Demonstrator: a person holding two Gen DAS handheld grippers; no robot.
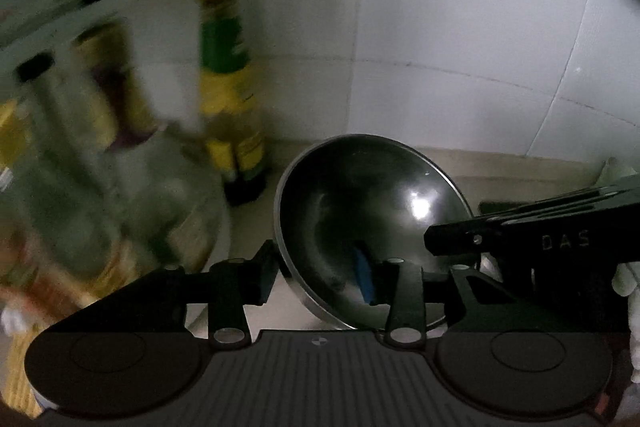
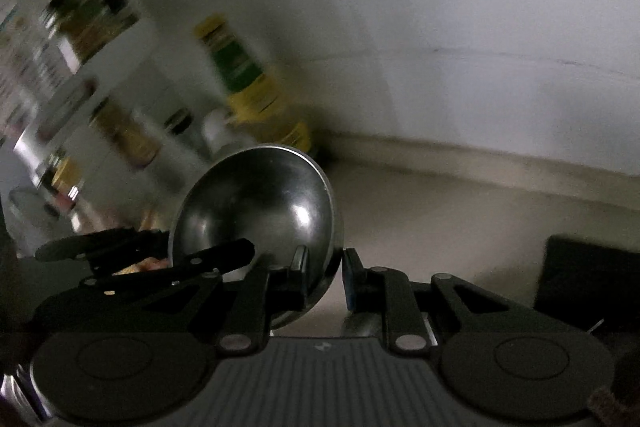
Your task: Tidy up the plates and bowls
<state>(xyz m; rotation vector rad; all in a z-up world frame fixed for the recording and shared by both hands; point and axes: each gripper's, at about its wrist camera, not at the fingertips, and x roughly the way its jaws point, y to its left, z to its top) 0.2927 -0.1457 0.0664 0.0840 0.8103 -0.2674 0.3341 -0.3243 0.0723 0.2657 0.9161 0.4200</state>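
The right gripper (image 2: 325, 273) is clamped on the rim of the steel bowl (image 2: 260, 203), tilted above the counter (image 2: 440, 211) near the yellow-labelled bottle (image 1: 230, 83), while the left view alone shows the left gripper (image 1: 318, 275) parted, astride the bowl's rim (pad contact unclear).

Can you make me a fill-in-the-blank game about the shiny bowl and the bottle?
1. The right tool pinches the steel bowl at its ___.
2. The bottle standing behind the bowl has a ___ cap.
3. The pad of the left tool inside the bowl is coloured ___.
4. The wall behind is covered with white ___.

Missing words: rim, yellow, blue, tiles.
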